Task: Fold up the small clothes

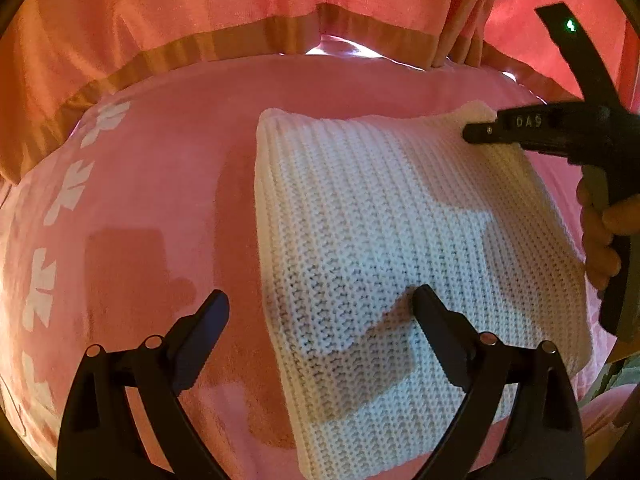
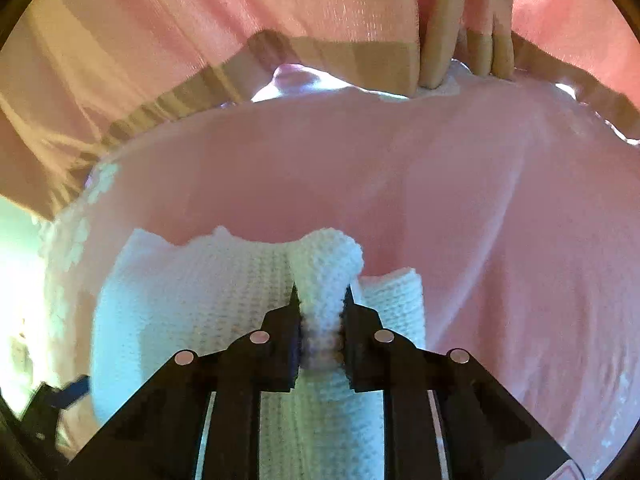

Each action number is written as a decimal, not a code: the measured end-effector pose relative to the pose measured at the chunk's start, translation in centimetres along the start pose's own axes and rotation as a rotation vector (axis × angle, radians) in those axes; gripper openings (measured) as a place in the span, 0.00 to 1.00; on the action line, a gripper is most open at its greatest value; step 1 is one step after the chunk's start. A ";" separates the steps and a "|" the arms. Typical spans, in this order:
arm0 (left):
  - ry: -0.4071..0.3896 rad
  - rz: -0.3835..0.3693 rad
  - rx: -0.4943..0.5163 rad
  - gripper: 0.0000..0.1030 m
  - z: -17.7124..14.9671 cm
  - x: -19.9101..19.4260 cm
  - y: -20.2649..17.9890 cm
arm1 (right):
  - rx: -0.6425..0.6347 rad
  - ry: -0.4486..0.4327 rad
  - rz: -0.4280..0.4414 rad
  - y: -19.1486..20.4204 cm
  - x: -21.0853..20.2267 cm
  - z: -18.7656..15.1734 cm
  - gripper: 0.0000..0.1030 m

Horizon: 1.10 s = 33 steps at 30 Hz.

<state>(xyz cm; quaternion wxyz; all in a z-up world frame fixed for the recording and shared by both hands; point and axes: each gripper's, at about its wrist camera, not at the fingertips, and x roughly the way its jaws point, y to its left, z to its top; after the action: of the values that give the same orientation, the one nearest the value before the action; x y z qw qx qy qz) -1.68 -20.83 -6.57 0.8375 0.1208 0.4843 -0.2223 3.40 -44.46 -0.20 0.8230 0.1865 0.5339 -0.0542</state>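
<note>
A white knitted garment (image 1: 380,248) lies folded on a pink cloth-covered surface (image 1: 168,184). My left gripper (image 1: 320,300) is open and empty, hovering over the garment's near left edge. My right gripper (image 1: 476,134) is shut on the garment's far right corner in the left wrist view. In the right wrist view my right gripper (image 2: 322,300) pinches a bunched fold of the white knit (image 2: 324,264), with the rest of the garment (image 2: 192,304) spread below and to the left.
Pink curtains with a tan band (image 1: 248,40) hang behind the surface. White flower prints (image 1: 68,188) run along the pink cloth's left edge. The pink cloth (image 2: 500,208) stretches to the right of the garment.
</note>
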 end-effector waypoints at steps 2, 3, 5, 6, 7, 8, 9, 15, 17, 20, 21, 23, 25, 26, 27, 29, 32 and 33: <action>-0.002 0.002 0.007 0.89 0.0 0.1 -0.1 | 0.010 -0.046 0.017 0.3 -1.9 0.4 0.13; -0.001 0.002 0.006 0.89 0.0 0.1 -0.1 | 0.022 -0.084 0.041 0.4 -3.6 0.6 0.13; 0.002 -0.005 0.001 0.90 0.0 0.2 -0.1 | 0.040 -0.118 0.054 0.1 -5.4 0.8 0.13; 0.004 -0.007 -0.001 0.90 0.0 0.2 -0.1 | 0.042 -0.114 0.044 -0.2 -5.5 0.7 0.14; 0.006 -0.010 -0.001 0.90 0.0 0.3 -0.1 | 0.031 -0.081 0.016 -0.5 -4.7 0.5 0.15; 0.008 -0.009 0.001 0.91 0.0 0.4 -0.2 | 0.021 -0.041 -0.008 -0.6 -3.6 0.3 0.17; 0.009 -0.007 0.005 0.91 -0.1 0.5 -0.3 | 0.009 0.030 -0.035 -0.9 -1.6 -0.1 0.18; 0.010 -0.081 -0.048 0.91 0.1 0.0 0.8 | -0.023 -0.026 -0.009 -2.0 -5.8 -2.2 0.51; 0.012 -0.125 -0.091 0.91 0.2 -0.3 1.6 | -0.043 -0.038 -0.012 -2.8 -7.7 -4.1 0.59; 0.008 -0.209 -0.167 0.91 0.6 -0.2 2.9 | -0.051 0.022 -0.006 -3.5 -7.4 -6.1 0.61; 0.009 -0.221 -0.183 0.91 0.8 0.0 3.2 | -0.036 0.049 0.009 -3.9 -6.5 -6.5 0.61; 0.019 -0.258 -0.222 0.92 0.9 0.9 3.5 | 0.010 0.127 0.043 -4.9 -4.1 -7.2 0.61; 0.067 -0.298 -0.267 0.92 0.9 2.9 3.7 | 0.064 0.167 0.100 -5.6 -2.6 -7.7 0.65; 0.088 -0.329 -0.291 0.93 0.8 4.2 3.9 | 0.095 0.187 0.140 -6.1 -1.9 -7.9 0.67; 0.093 -0.344 -0.302 0.94 0.8 4.8 3.9 | 0.123 0.199 0.169 -6.2 -1.4 -8.2 0.67; 0.089 -0.393 -0.333 0.95 0.5 5.7 4.0 | 0.169 0.211 0.224 -6.9 -0.6 -8.2 0.57; 0.068 -0.439 -0.297 0.71 1.0 5.1 3.4 | 0.201 0.208 0.285 -6.6 -0.3 -8.1 0.35; 0.062 -0.434 -0.284 0.62 1.2 4.5 3.3 | 0.180 0.194 0.267 -6.1 -0.9 -7.9 0.32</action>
<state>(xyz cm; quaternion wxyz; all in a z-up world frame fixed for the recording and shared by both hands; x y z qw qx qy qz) 2.82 -19.66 -9.92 0.7636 -0.0979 0.5506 -0.3227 -5.53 -47.28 -3.72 0.7476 0.3329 0.5741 0.0263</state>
